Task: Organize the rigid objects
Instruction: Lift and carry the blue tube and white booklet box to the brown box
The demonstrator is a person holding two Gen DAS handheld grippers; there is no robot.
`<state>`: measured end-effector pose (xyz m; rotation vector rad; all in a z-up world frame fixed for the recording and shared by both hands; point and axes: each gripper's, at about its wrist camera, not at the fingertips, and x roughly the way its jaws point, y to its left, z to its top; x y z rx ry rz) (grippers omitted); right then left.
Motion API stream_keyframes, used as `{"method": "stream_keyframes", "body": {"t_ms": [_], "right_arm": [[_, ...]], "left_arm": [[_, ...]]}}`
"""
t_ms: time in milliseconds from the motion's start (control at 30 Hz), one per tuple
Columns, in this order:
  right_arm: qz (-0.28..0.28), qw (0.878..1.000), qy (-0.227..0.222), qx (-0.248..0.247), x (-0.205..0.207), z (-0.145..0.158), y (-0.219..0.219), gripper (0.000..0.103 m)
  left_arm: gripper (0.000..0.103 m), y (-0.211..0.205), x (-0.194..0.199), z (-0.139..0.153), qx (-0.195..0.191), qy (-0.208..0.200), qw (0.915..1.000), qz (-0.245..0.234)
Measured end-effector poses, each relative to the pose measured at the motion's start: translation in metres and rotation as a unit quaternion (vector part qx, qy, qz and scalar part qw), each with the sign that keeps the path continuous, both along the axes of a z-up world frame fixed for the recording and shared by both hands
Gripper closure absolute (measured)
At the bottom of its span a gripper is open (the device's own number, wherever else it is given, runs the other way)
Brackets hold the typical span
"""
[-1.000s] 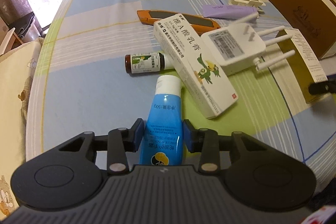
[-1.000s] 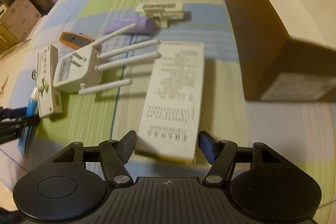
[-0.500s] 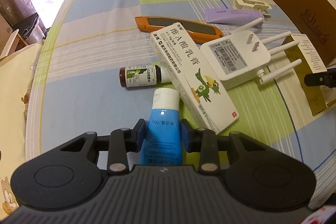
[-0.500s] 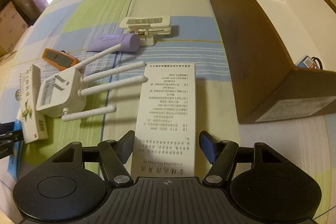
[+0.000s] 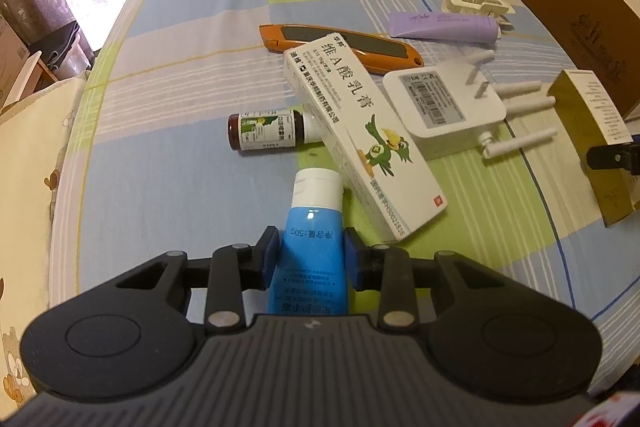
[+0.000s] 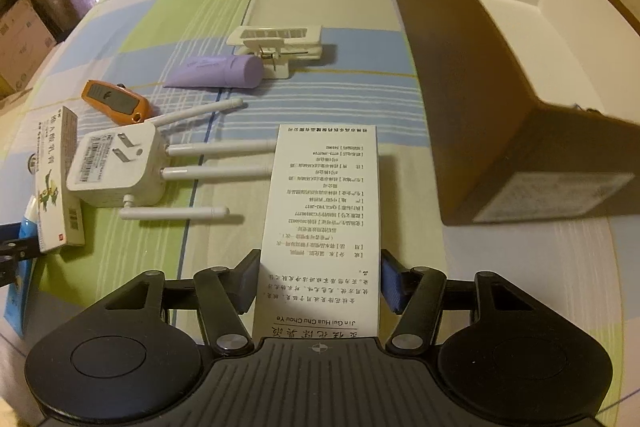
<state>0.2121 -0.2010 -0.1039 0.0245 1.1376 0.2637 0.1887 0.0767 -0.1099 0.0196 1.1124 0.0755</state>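
Blue pads of my left gripper (image 5: 311,255) squeeze the blue tube (image 5: 310,259) on the checked cloth (image 5: 180,167). Its white cap touches the long white box (image 5: 360,131). My right gripper (image 6: 319,281) is closing around the tall printed box (image 6: 324,227), with one pad touching and a small gap at the other. This box lies beside the brown box (image 6: 480,95).

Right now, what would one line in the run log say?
left gripper: jaws clamped on blue tube | right gripper: jaws closing around white printed box | brown box: open
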Motion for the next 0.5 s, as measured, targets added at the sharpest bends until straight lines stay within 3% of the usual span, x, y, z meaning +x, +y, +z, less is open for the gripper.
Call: {"method": "stream_keyframes", "body": {"t_ms": [167, 500], "right_arm": [[-0.004, 1.0, -0.01, 0.015, -0.008, 0.013, -0.01, 0.047], [0.011, 0.998, -0.039, 0.042, -0.018, 0.043, -0.019, 0.047]], "left_arm": [[0.074, 0.0, -0.005, 0.004, -0.007, 0.0, 1.0, 0.005], [0.074, -0.012, -0.009, 0.045, -0.012, -0.048, 0.9988, -0.002]]}}
